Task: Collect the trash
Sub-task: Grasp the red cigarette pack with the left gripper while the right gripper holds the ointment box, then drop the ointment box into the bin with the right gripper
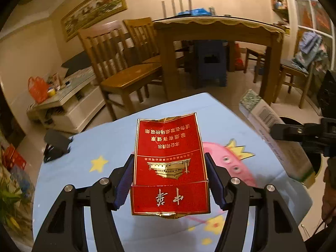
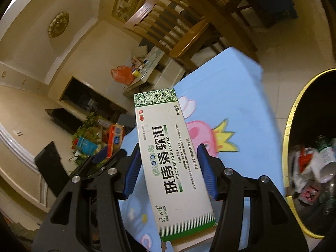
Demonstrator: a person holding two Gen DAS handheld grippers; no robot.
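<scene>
My left gripper is shut on a flattened red cigarette pack with gold print, held above the blue cartoon tablecloth. My right gripper is shut on a long white and green ointment box, held above the same cloth. That box and the right gripper's black body show at the right of the left wrist view. A black trash bin with a gold rim stands to the right of the table; it holds crumpled wrappers and bottles.
Wooden chairs and a wooden dining table stand beyond the small table. A low white cabinet with an orange bag is at the left. Plants and boxes sit on the floor left. A black object lies at the table's left edge.
</scene>
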